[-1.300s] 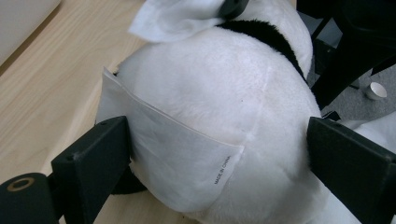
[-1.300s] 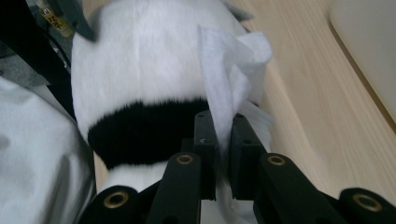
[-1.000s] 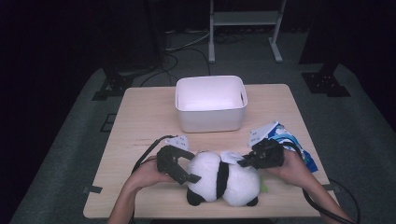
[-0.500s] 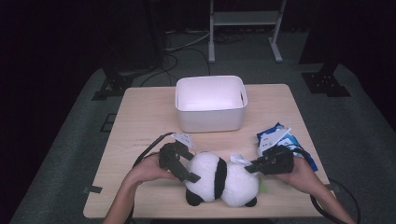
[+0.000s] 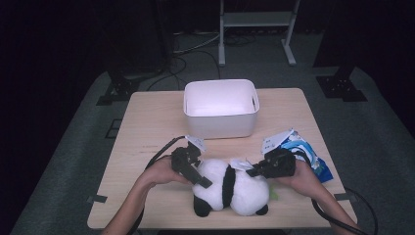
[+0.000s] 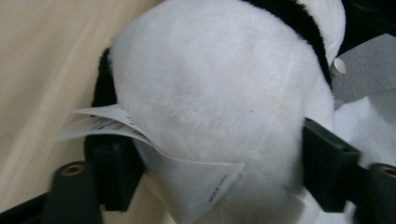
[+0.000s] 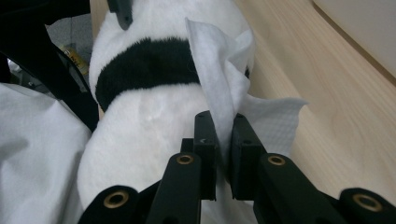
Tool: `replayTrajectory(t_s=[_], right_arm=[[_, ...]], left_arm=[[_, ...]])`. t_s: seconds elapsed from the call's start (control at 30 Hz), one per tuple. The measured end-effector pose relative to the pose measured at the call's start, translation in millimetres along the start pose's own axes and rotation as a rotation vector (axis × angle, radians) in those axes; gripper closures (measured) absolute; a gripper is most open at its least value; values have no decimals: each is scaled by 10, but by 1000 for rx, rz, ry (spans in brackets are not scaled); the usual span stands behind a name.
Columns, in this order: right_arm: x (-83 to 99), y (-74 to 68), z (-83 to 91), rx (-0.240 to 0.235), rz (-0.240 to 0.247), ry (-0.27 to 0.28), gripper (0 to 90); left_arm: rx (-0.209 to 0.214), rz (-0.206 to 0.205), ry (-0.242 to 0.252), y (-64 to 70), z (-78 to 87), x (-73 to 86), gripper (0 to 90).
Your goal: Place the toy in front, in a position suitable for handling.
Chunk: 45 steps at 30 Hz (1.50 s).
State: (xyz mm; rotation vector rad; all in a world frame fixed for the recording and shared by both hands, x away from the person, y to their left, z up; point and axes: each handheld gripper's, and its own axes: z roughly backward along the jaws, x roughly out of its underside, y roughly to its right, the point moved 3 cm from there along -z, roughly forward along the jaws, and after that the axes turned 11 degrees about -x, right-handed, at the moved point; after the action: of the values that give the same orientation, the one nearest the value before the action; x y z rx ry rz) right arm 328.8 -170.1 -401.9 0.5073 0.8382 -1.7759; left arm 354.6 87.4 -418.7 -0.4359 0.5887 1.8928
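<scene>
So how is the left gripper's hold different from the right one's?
The left gripper is spread wide around the panda toy, one jaw on each side of its white body; the right gripper is pinched nearly shut on a thin white wipe lying against the panda. Both work at the same toy.

A white tub point(image 5: 220, 110) sits at the far middle of the wooden counter point(image 5: 147, 127). A blue-and-white packet point(image 5: 306, 152) lies near the right edge, well apart from it.
</scene>
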Motion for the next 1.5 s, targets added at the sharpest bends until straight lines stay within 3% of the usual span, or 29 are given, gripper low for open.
replayTrajectory(t_s=[0.17, 0.27, 0.33, 0.43, 0.57, 0.67, 0.83, 0.9, 0.97, 1.0, 1.03, 1.07, 1.13, 1.27, 1.33, 1.5], right_arm=[[-78, 55, -15, 8, 8, -5, 828], [-137, 119, -2, 21, 3, -14, 827], [-185, 176, 5, 36, 6, -30, 827], [-236, 251, -7, 26, -12, -35, 828], [-259, 242, -18, -22, -16, 2, 832], [-257, 165, -96, -40, 6, -13, 832], [-277, 56, -206, -57, 37, -26, 832], [-290, 10, -240, -58, 59, -36, 832], [-306, -43, -270, -62, 76, -45, 831], [-307, -46, -276, -64, 77, -43, 831], [-307, -46, -276, -64, 77, -43, 831], [-308, -46, -279, -64, 74, -41, 832], [-303, -37, -274, -63, 68, -36, 832], [-289, -37, -209, -70, 66, -26, 832], [-273, -63, -149, -67, 64, -25, 832], [-170, -123, 60, -54, 48, -25, 833]], left_arm=[[-48, -35, 70, -64, 64, -28, 375], [-72, -61, 71, -93, 75, -82, 405], [-118, -85, 83, -115, 96, -140, 445], [-120, -89, 58, -111, 82, -190, 450], [-93, -83, 43, -99, 120, -171, 413], [-75, -67, 31, -99, 180, -164, 320], [-101, -70, 39, -37, 323, -240, 194], [-94, -91, 23, -24, 348, -280, 122], [-80, -87, -2, -20, 316, -312, 81], [-77, -92, -40, -32, 247, -335, 68], [-77, -92, -40, -32, 247, -335, 28], [-74, -109, -78, -51, 214, -343, 28], [-63, -105, -102, -47, 115, -362, 36], [-13, -95, -137, -58, -16, -379, 19], [-9, -88, -142, -80, -39, -380, 13], [23, -41, -167, -114, -98, -351, 8]])
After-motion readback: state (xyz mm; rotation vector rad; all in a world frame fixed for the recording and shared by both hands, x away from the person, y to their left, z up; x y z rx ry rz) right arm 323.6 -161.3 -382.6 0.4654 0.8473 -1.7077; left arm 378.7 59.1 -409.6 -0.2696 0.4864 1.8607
